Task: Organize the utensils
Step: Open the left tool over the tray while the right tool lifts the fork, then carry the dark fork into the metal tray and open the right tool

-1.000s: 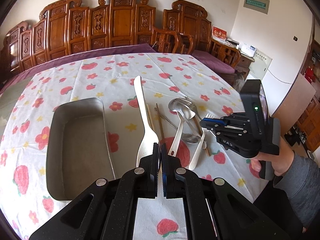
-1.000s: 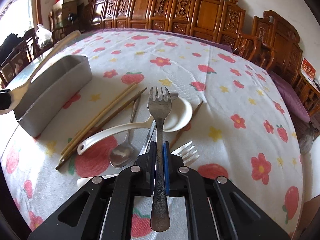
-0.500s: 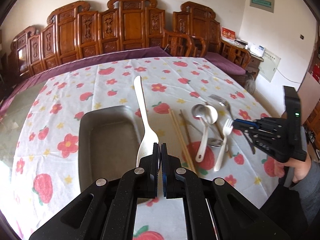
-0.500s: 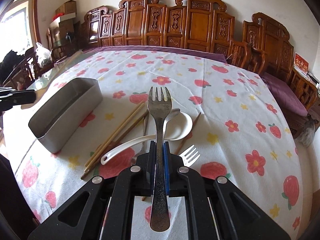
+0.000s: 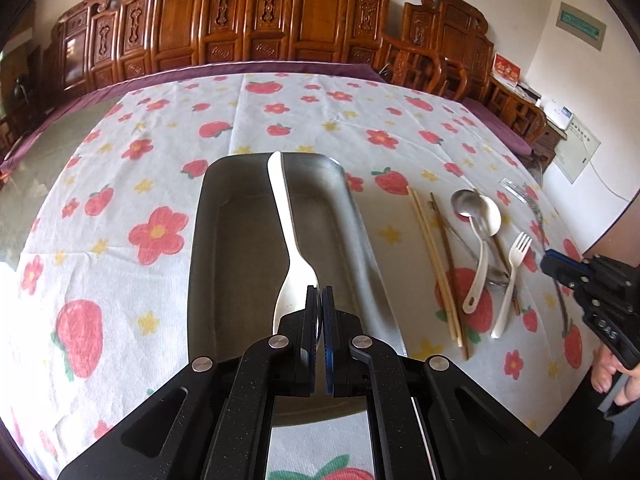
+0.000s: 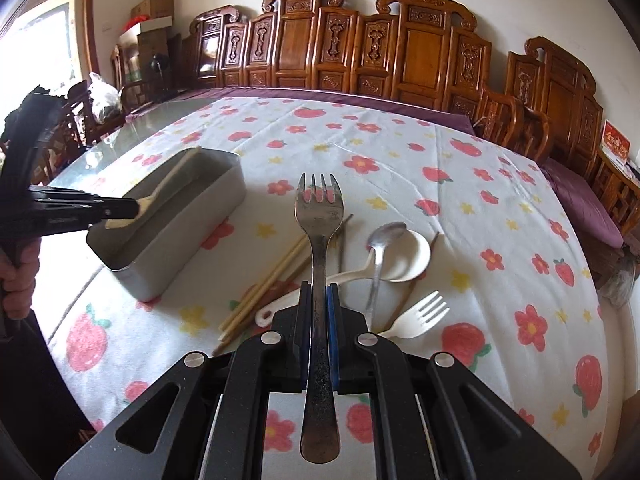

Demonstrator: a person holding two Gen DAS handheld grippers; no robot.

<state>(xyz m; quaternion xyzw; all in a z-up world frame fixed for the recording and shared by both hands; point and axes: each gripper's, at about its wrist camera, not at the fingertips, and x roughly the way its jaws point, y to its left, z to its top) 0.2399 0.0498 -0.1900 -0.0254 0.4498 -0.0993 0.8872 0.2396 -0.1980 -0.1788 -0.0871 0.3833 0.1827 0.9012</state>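
Observation:
My left gripper is shut on the broad end of a white plastic utensil. Its handle points away over the inside of the long metal tray. From the right wrist view, that left gripper hangs at the tray's near end, the utensil slanting above it. My right gripper is shut on a metal fork, tines forward, held above the utensil pile. In the left wrist view the right gripper is at the far right.
On the strawberry tablecloth right of the tray lie chopsticks, a metal spoon, a white soup spoon and a white plastic fork. Carved wooden chairs ring the table. A person's hand holds the left gripper.
My left gripper carried the white utensil leftward and lower, from beside the pile to over the tray. My right gripper lifted the metal fork higher above the pile.

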